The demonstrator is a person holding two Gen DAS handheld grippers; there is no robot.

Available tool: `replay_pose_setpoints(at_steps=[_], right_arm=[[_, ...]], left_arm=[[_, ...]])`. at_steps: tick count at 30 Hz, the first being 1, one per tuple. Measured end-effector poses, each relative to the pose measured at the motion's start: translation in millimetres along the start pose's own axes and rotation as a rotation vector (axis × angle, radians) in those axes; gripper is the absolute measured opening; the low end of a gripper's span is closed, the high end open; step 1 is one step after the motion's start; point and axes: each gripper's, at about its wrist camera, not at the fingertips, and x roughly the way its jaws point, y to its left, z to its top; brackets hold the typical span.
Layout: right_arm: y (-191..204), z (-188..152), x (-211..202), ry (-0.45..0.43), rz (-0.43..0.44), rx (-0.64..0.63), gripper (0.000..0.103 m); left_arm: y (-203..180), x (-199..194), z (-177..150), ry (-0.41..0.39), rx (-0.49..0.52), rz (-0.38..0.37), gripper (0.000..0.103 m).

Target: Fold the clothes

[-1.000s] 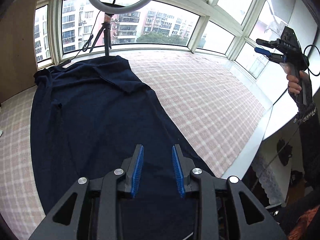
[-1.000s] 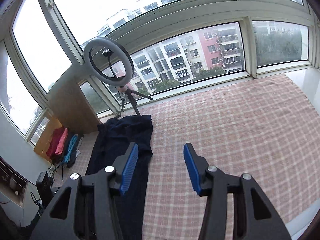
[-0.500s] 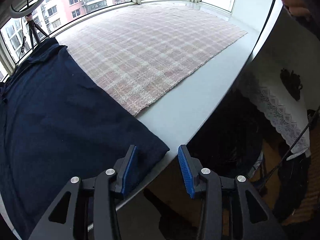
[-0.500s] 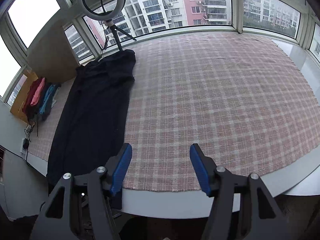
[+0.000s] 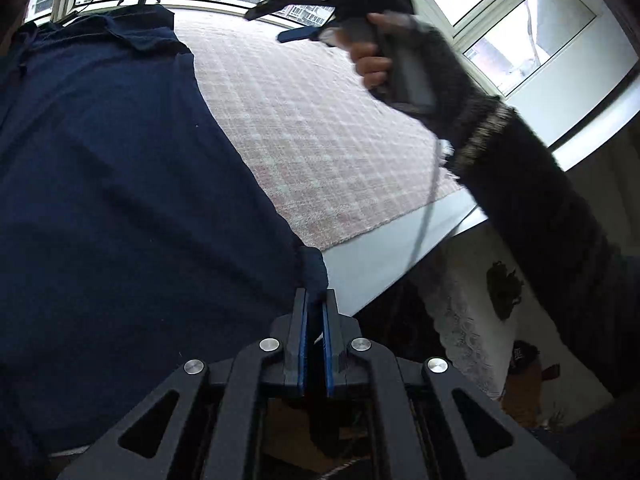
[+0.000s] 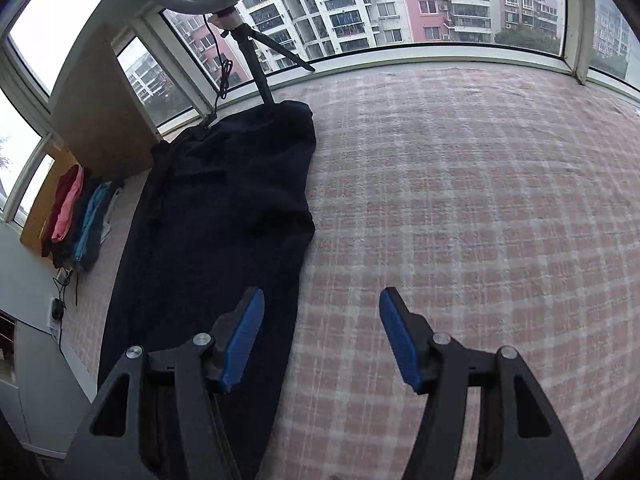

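Lying along the pink checked bench [image 6: 460,208], navy garment [image 5: 120,184]. Left gripper [image 5: 314,320] pinching its near corner at the edge; right gripper [image 6: 322,336] hovering, fingers spread wide.

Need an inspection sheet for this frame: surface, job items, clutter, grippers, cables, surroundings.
Surface: pink plaid blanket covering a white ledge.
Job's things: navy garment spread flat along the blanket's left side.
Clutter: stacked coloured clothes at far left.
Grippers: left gripper shut on the garment's near corner; right gripper open, above the blanket.
Cables: black cable hanging by the ring light tripod; gripper cable.
Surroundings: bay windows, apartment blocks outside.
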Motion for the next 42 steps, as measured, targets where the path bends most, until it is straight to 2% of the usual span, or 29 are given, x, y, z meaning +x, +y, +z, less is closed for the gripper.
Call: replay_pose_setpoints(at_steps=[3,5,9,10,11,12,13,16,19,24,34,37,40,42], right_arm=[[5.8,39.1,65.7,0.062,0.033,0.063,0.059],[10.4,53.7,95.2,0.103,0.040,0.078,0.059],[27.9,68.7,111.1,0.121,0.050,0.032,0.060],[35.3,68.7,111.7,0.131,0.033,0.000,0.057],[43.2,68.1,111.9,0.142,0.013,-0.035,0.050],[51.1,67.5,112.1,0.153,-0.007,-0.070,0.016],[57.7,66.6,111.1,0.161,-0.024,-0.093,0.007],[73.6,68.3,100.6,0.164,-0.052,-0.108,0.006],[94.4,77.7,78.4,0.113,-0.081,-0.094,0.006],[166.5,89.4,58.1,0.070,-0.107,-0.192,0.006],[272.7,70.1,115.8,0.119,-0.183,-0.371,0.006],[304.4,64.1,133.4,0.134,-0.206,-0.425,0.005],[309.8,66.9,148.2,0.147,-0.216,-0.430,0.005],[310.2,70.1,159.1,0.183,-0.190,-0.425,0.007]], left_arm=[[1.7,-12.5,5.0,-0.021,0.009,-0.012,0.005],[7.5,-12.5,7.1,-0.027,-0.010,-0.014,0.005],[14.3,-8.2,4.4,-0.028,-0.043,-0.024,0.005],[13.4,-8.4,1.8,-0.029,-0.042,-0.022,0.005],[12.3,-8.2,-0.6,-0.030,-0.038,-0.016,0.005],[11.0,-7.9,-3.0,-0.031,-0.037,-0.007,0.005],[10.9,-8.4,-4.5,-0.033,-0.041,-0.004,0.005],[15.6,-13.8,-9.2,-0.061,-0.080,-0.006,0.005],[25.4,-29.4,-17.2,-0.122,-0.135,0.006,0.005],[53.8,-56.6,-38.8,-0.208,-0.254,0.062,0.005],[111.0,-97.1,-81.7,-0.324,-0.467,0.191,0.005],[119.8,-103.2,-88.6,-0.346,-0.502,0.191,0.005],[126.3,-107.6,-99.5,-0.358,-0.518,0.190,0.005],[130.6,-106.1,-106.2,-0.339,-0.546,0.192,0.005]])
